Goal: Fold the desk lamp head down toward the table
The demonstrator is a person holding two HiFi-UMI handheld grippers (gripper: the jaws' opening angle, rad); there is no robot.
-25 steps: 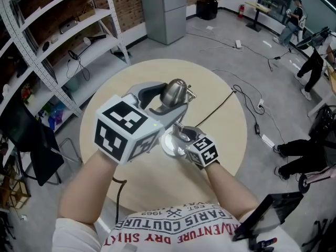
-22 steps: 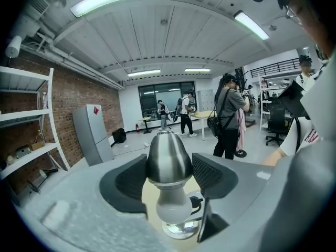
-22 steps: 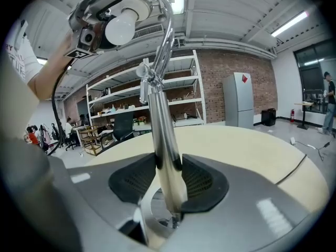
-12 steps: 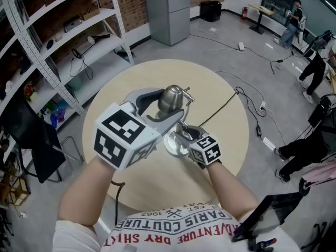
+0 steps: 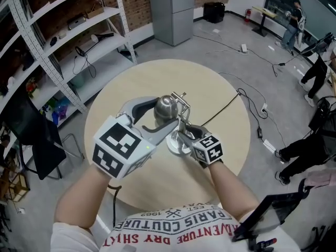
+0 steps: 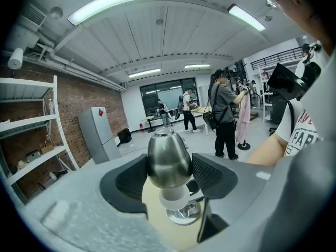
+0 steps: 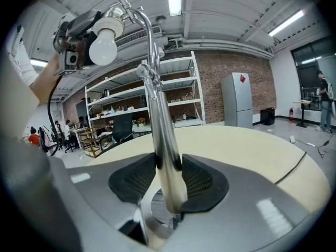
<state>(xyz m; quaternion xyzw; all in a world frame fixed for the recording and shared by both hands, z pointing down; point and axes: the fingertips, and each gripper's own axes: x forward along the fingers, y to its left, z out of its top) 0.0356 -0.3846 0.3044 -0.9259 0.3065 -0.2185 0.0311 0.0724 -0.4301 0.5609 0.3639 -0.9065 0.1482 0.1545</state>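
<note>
I count one desk lamp (image 5: pixel 167 107) standing on one round table (image 5: pixel 131 83). Over that table I have two grippers, one left gripper (image 5: pixel 160 111) and one right gripper (image 5: pixel 185 134), so two marker cubes (image 5: pixel 118 151). One black cable (image 5: pixel 223 105) crosses the table. Beyond the table stand one grey cabinet (image 5: pixel 170 9) and one black bin (image 5: pixel 214 10). Left of the table is one white shelf rack (image 5: pixel 63 41).

A desk lamp (image 5: pixel 177 121) stands near the middle of the round counter (image 5: pixel 131 83). The left hand-held gripper (image 5: pixel 157 114) clasps the lamp head (image 5: pixel 167 106) from the left. The right hand-held gripper (image 5: pixel 185 134) grips the stem (image 7: pixel 163 140) just above the base (image 5: pixel 176 145). A cable (image 5: pixel 226 104) runs off to the far right.
</note>
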